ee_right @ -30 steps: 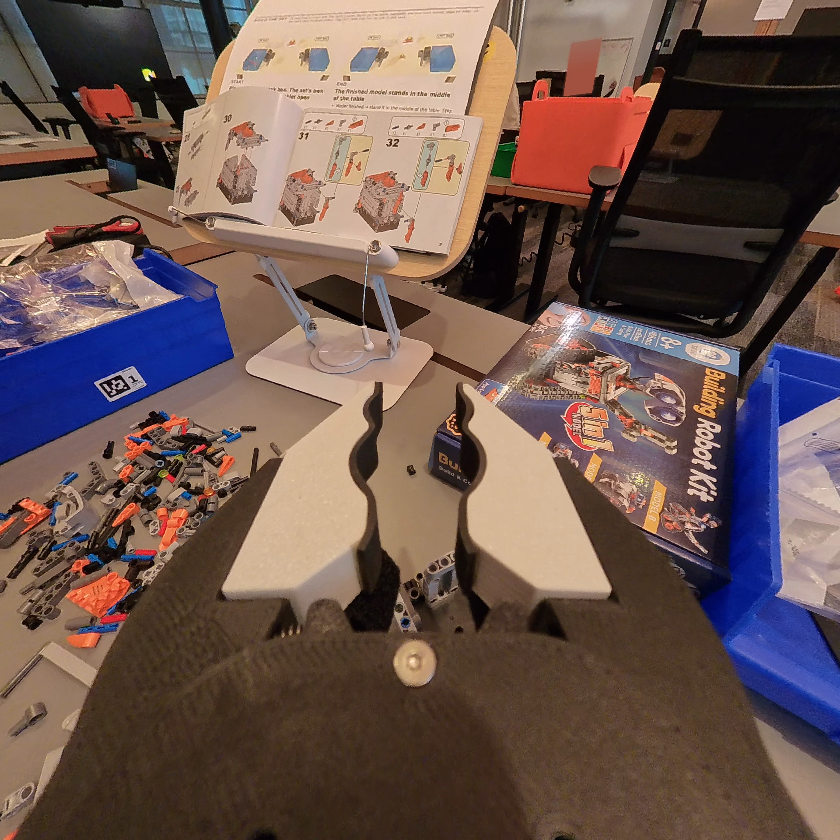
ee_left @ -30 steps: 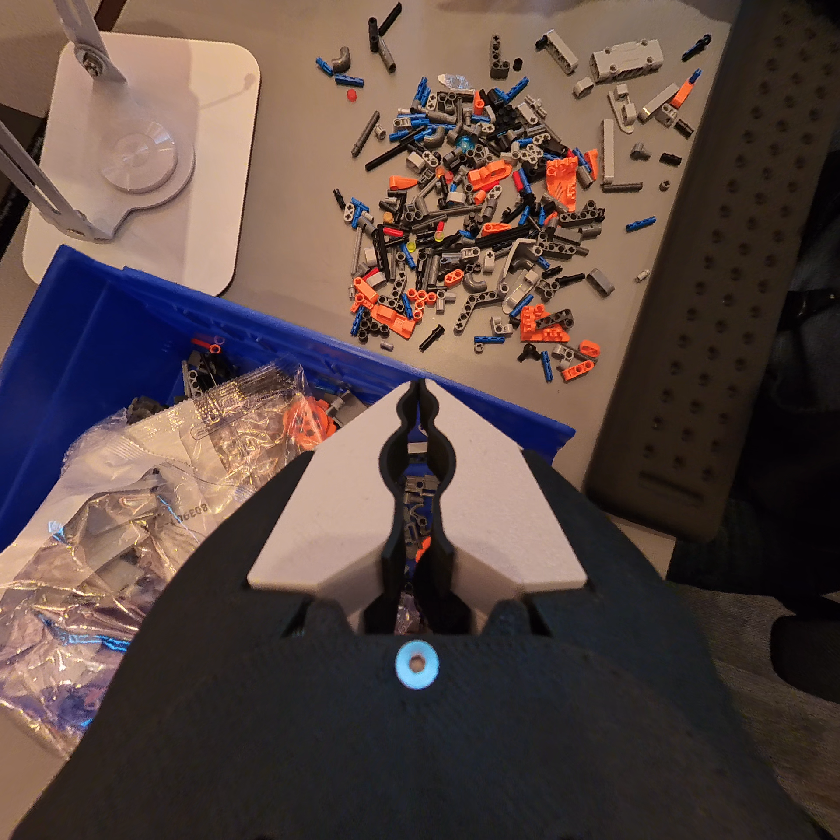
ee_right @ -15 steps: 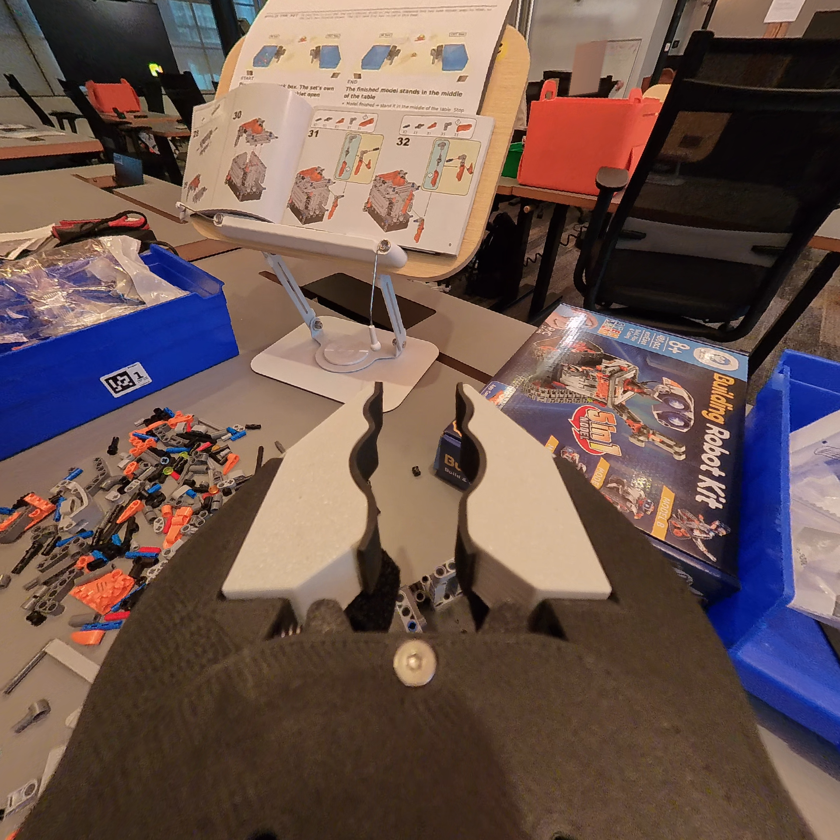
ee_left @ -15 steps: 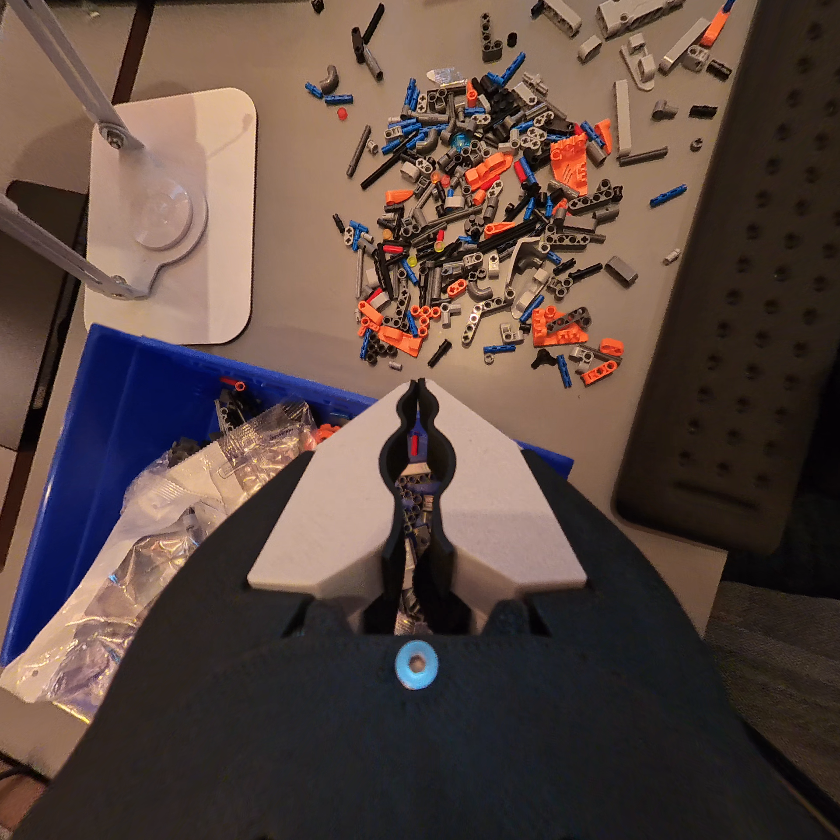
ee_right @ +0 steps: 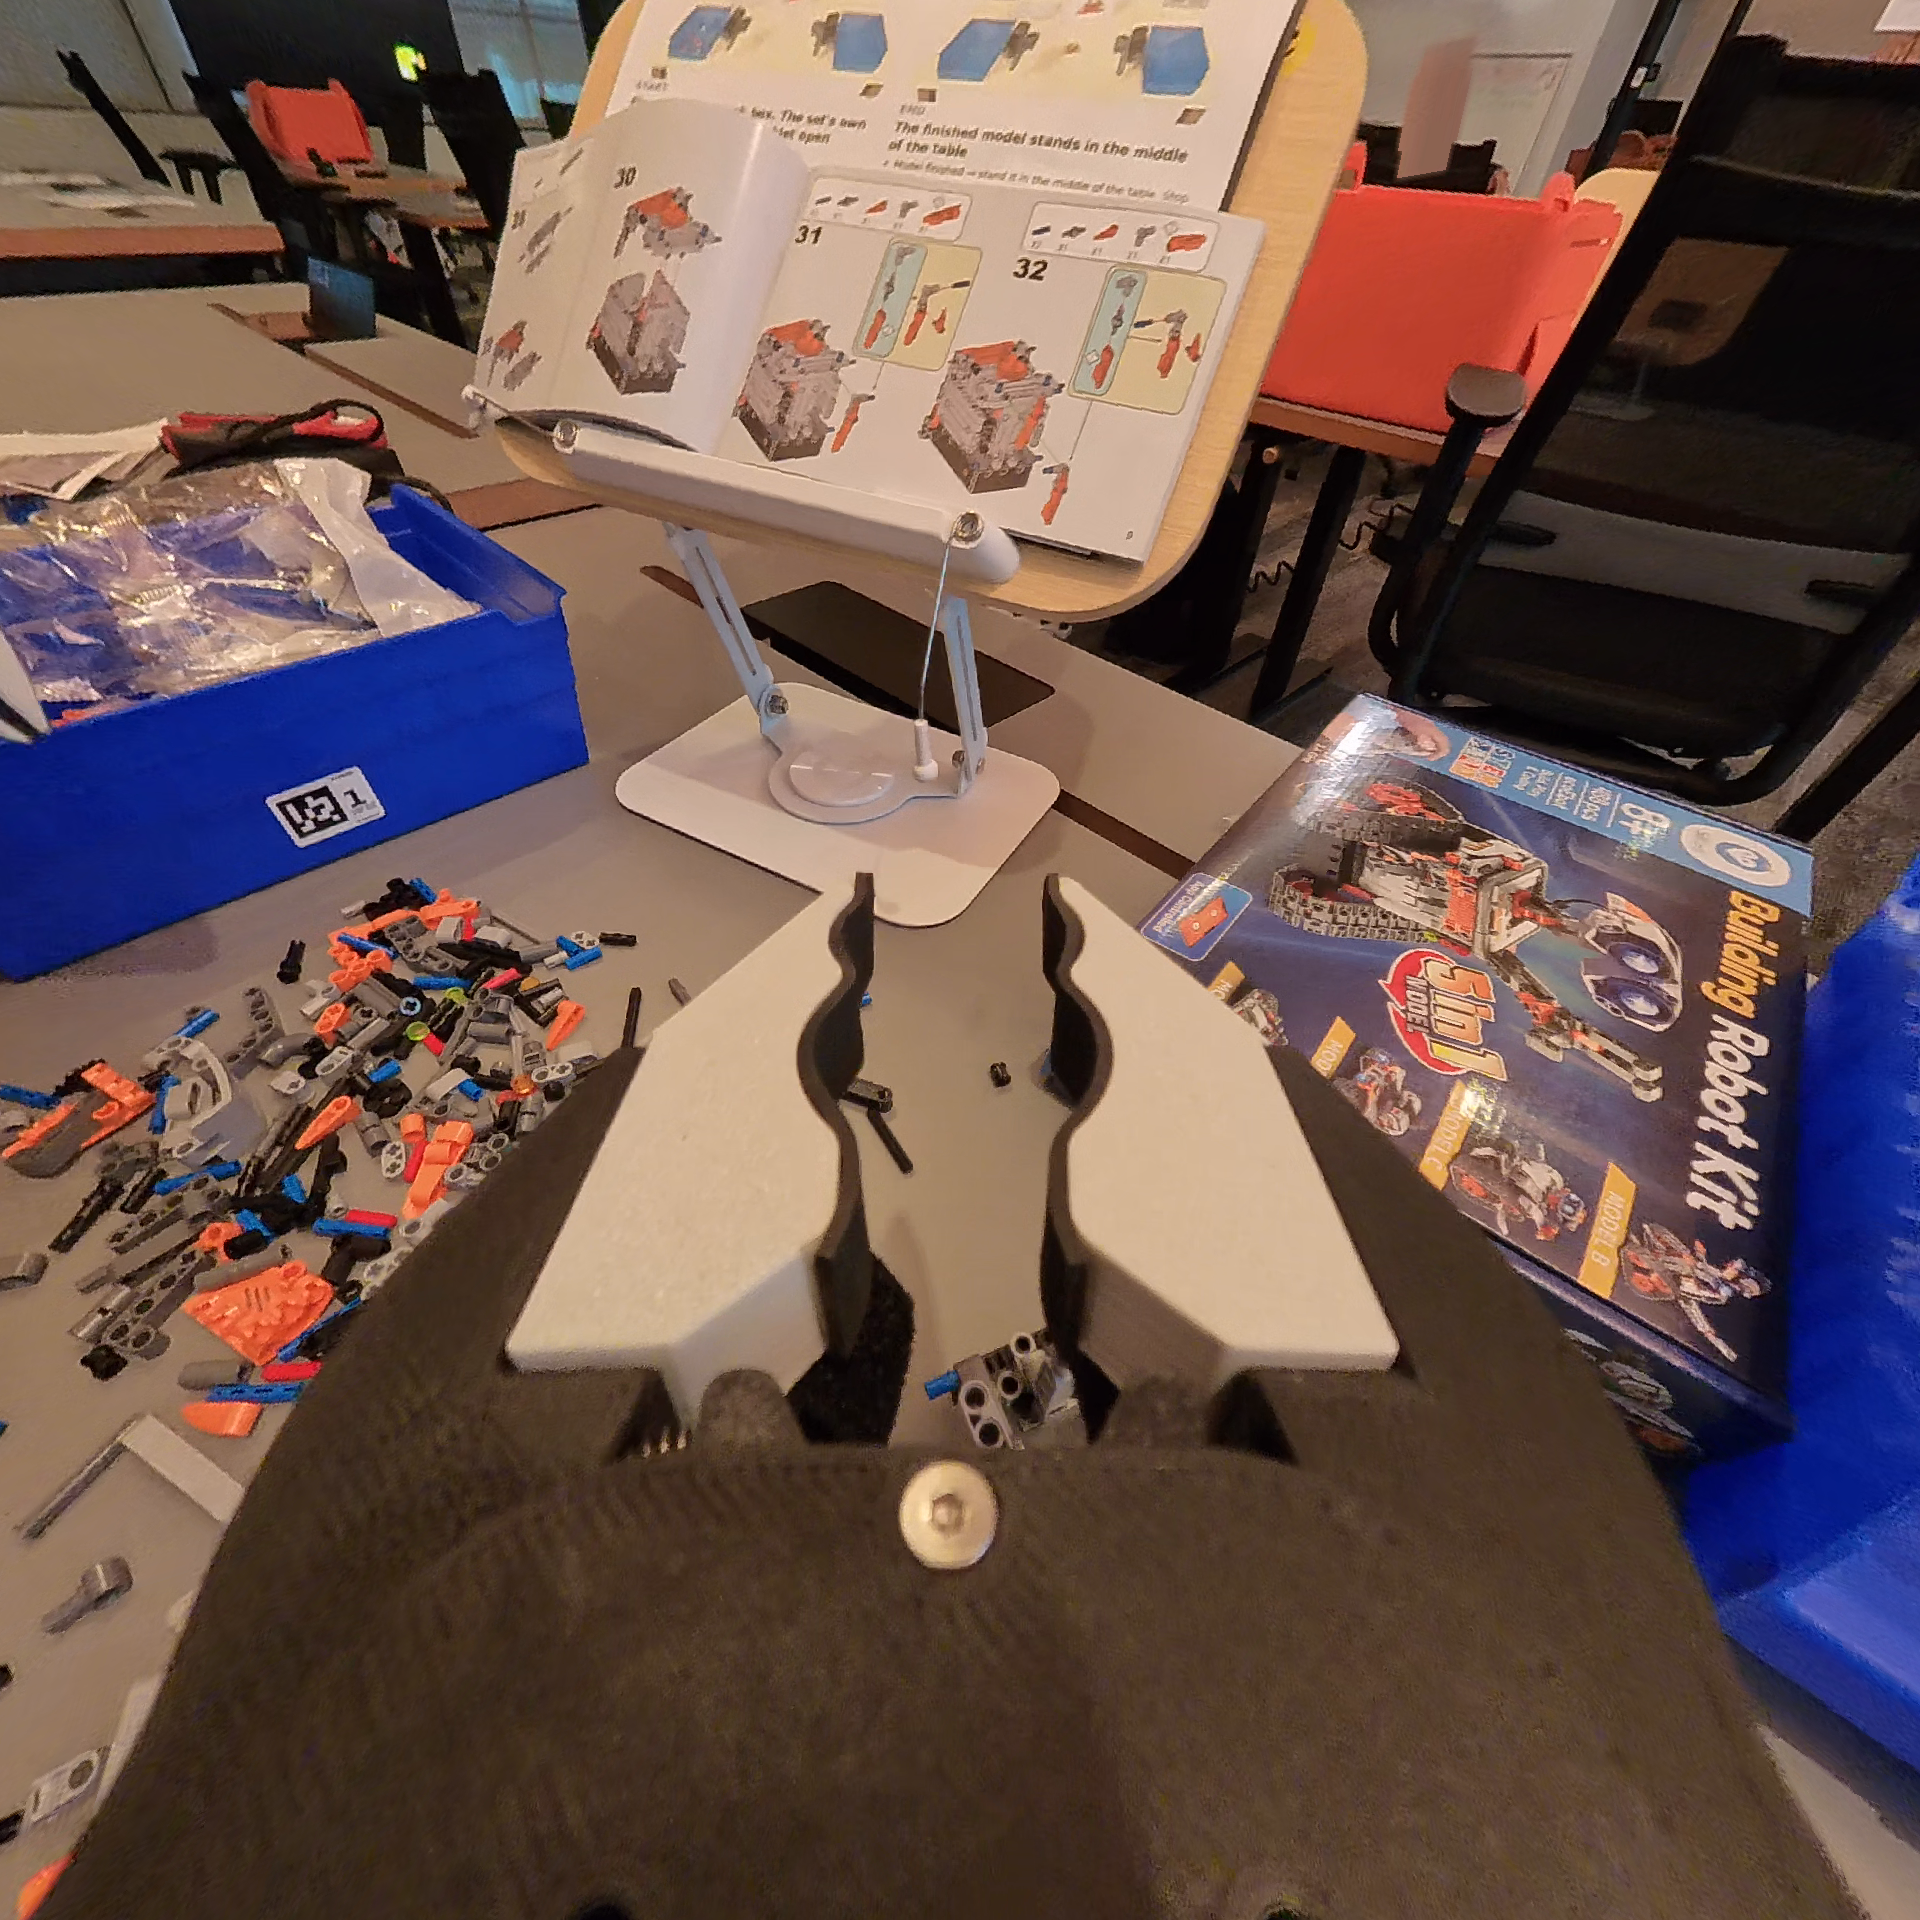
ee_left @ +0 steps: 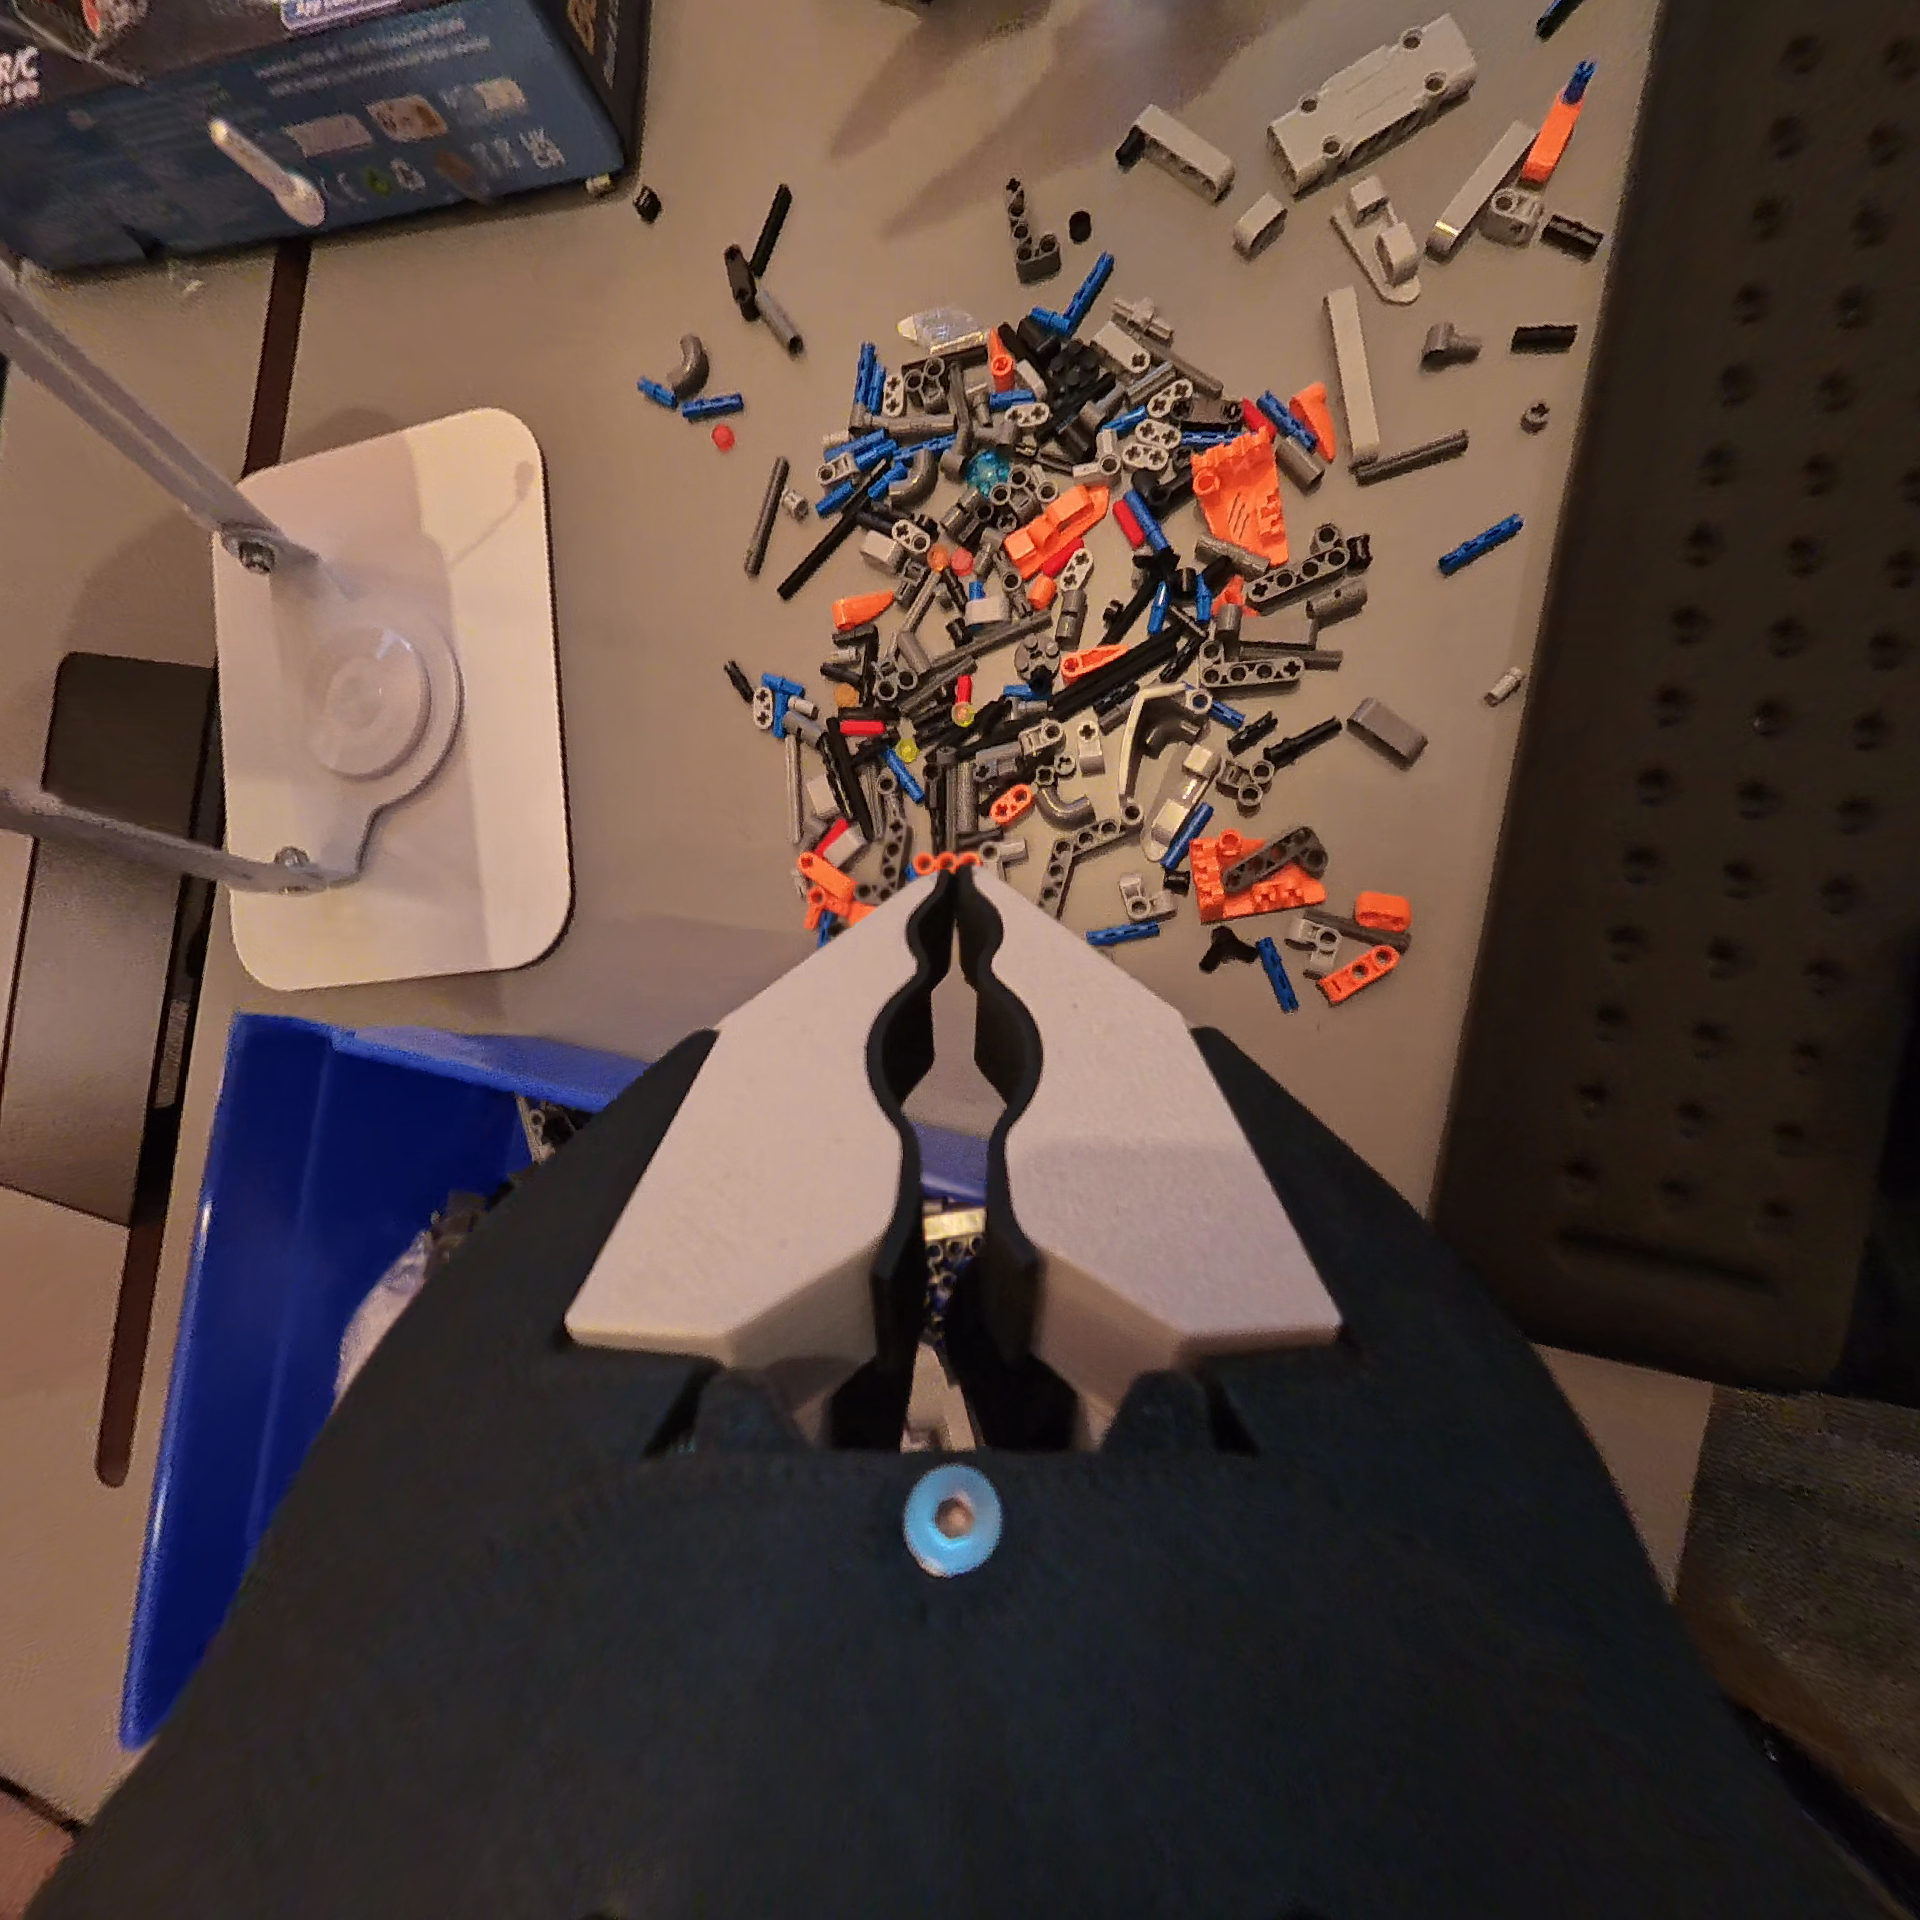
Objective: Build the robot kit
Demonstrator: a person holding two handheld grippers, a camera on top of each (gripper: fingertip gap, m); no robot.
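Observation:
My left gripper is shut, with nothing visible between its tips. It hangs over the near edge of a pile of small orange, blue, black and grey building pieces on the grey table. My right gripper is open and empty above the table, between the same pile on its left and a kit box on its right. A small grey assembled block lies on the table under its fingers. A few loose black pins lie between them.
A blue bin of plastic bags sits under my left gripper; it also shows in the right wrist view. A white book stand holds an open booklet. A dark perforated panel is at the table's edge. Another blue bin is far right. Tip to tip, the grippers are about 30 cm apart. From my left tips it is roughly 20 cm to the dark perforated panel; from my right, 40 cm.
My left gripper has moved forward from above the blue bin to the near edge of the pile, still shut. My right gripper has moved slightly closer to the stand, still open.

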